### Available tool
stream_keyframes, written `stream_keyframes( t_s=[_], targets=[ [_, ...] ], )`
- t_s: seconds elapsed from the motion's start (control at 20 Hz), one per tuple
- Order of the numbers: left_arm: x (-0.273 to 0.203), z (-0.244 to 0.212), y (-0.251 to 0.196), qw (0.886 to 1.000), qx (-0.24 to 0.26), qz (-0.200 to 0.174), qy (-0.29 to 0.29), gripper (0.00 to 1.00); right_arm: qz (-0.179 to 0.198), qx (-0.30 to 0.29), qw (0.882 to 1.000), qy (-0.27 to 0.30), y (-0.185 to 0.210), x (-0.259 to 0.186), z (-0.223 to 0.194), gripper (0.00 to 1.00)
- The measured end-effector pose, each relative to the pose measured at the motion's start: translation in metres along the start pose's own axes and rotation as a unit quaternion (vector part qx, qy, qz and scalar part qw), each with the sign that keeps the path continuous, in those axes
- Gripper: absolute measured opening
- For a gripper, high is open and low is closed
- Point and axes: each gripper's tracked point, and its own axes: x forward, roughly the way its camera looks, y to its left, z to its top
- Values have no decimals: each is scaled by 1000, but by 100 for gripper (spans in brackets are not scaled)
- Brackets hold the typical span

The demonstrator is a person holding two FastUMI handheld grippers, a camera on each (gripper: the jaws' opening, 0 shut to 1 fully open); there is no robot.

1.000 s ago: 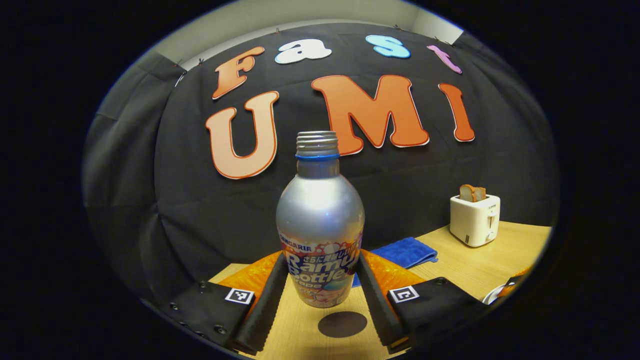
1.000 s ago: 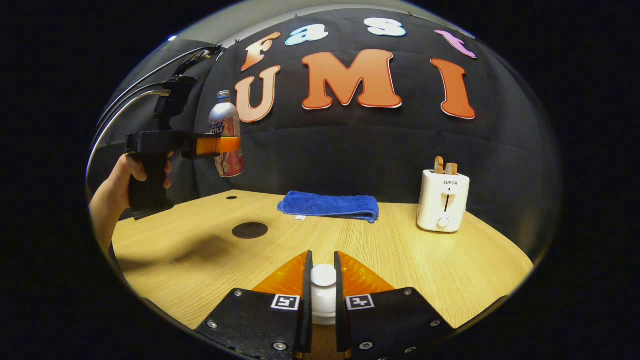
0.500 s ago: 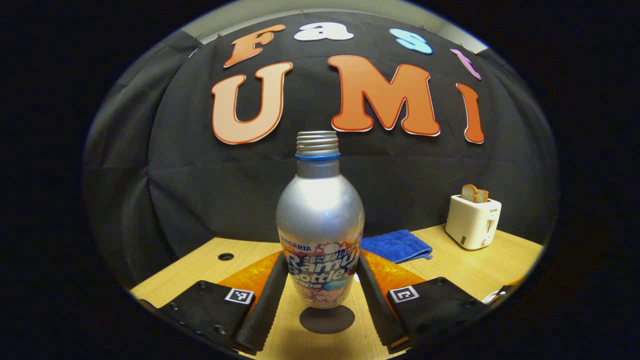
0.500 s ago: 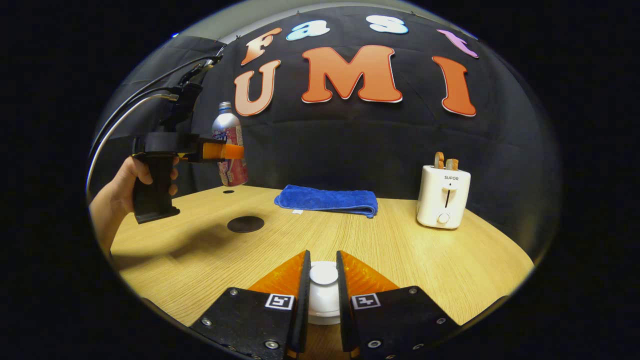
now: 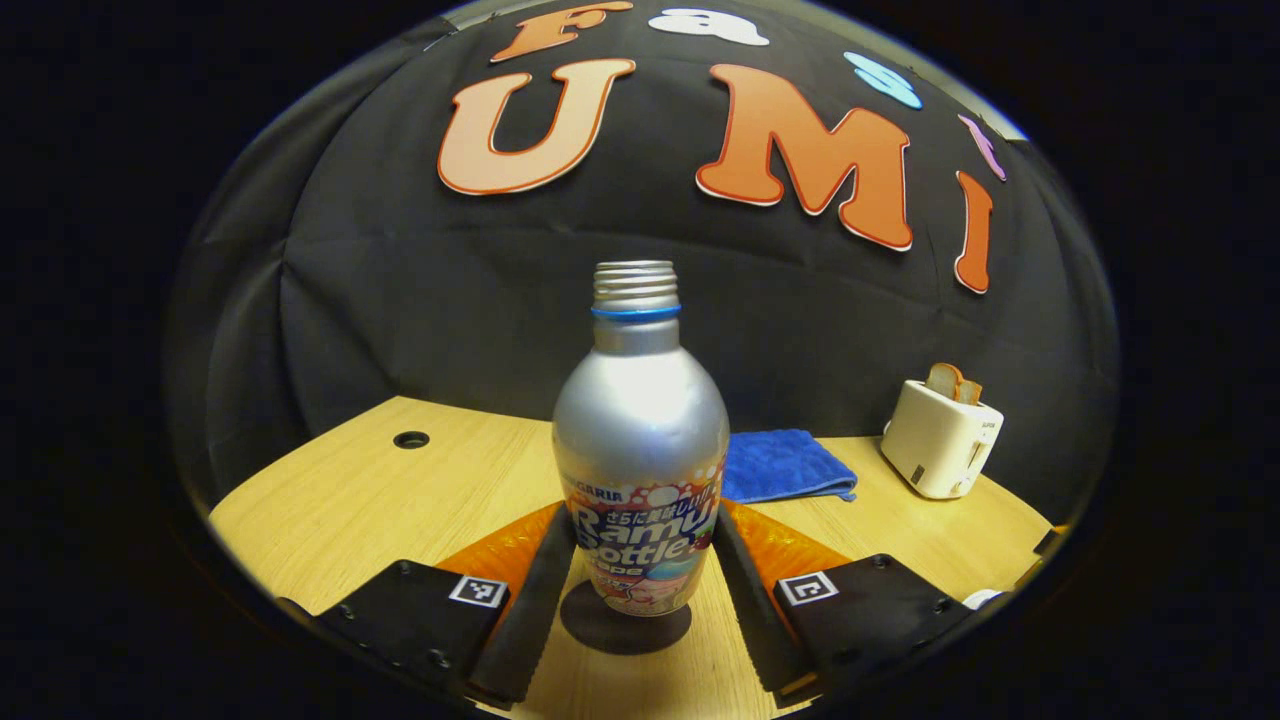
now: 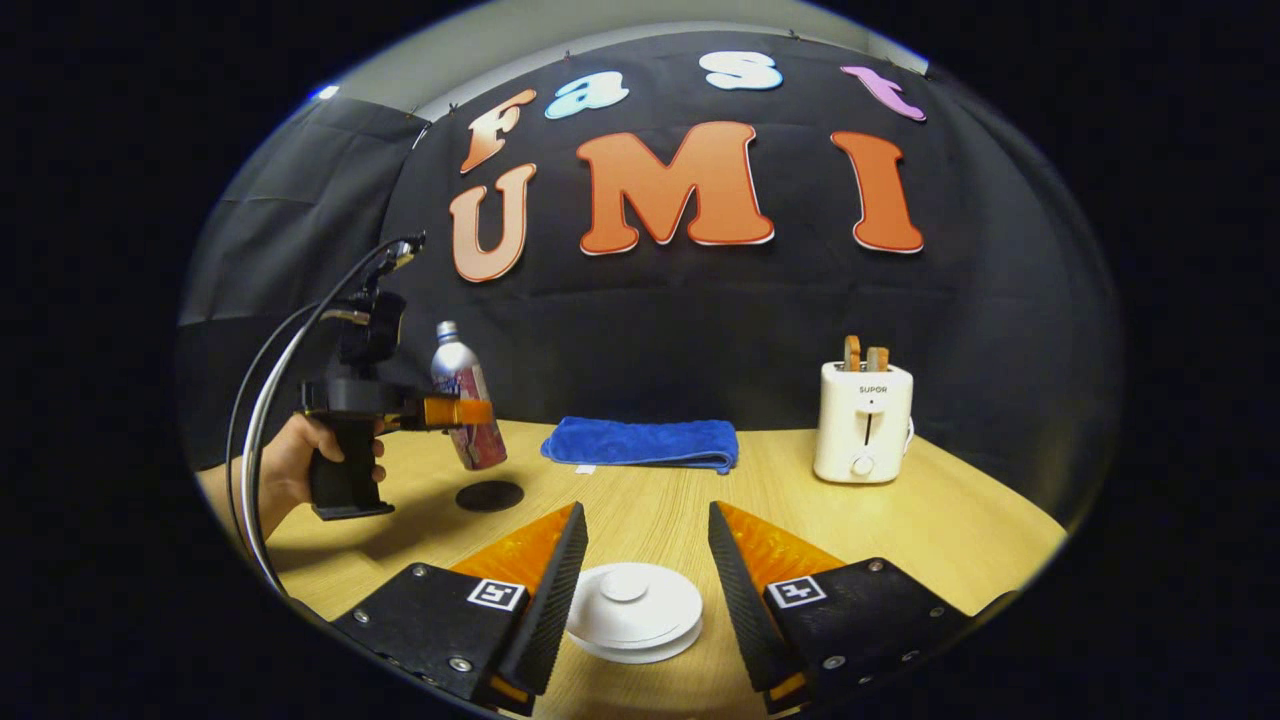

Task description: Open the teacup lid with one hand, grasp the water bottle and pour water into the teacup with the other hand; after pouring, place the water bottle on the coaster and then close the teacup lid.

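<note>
In the left gripper view the left gripper [image 5: 640, 575] sat at bottom centre, both fingers [image 5: 535, 585] pressed on the lower body of the bottle [image 5: 640, 450], w/ the bottle upright in frame centre, cap off, threaded neck bare. Directly under the bottle base lay the dark round coaster [image 5: 625, 630]; contact vs. just above couldn't be told. Behind, mid-right of frame: blue towel [image 5: 790, 465] on the table [image 5: 350, 510], and further right a white toaster [image 5: 940, 438] w/ bread in its slots. In the right gripper view the right gripper [image 6: 640, 600] was at bottom centre, fingers [image 6: 550, 590] spread wide, touching nothing. Between them, on the table [image 6: 900, 540], sat the white lid [image 6: 633, 612], knob up, looking like it lay flat on the wood; no cup body could be made out under it. At mid-left of that frame a hand [image 6: 290, 465] held the left gripper [image 6: 455, 412], clamped on the bottle [image 6: 465, 410], which tilted slightly, base over the coaster [image 6: 490, 495], w/ a gap seeming to show between them. Towel [image 6: 640, 443] lay at frame centre near the back wall, toaster [image 6: 863, 420] at mid-right, well apart from the lid.
</note>
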Motion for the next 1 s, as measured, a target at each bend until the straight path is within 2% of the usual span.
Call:
stream_keyframes(
  t_s=[0.35,0.55,1.0],
  targets=[
    [17,-35,13,999,8,7,50,82,-13,-18,1000,-5,-12,-6,12,75],
    [17,-34,13,998,11,-2,56,82,-13,-36,999,-6,-9,-5,13,76],
    [7,-43,9,997,20,-15,79,92,-13,-46,999,-8,-4,-6,16,77]
  ],
)
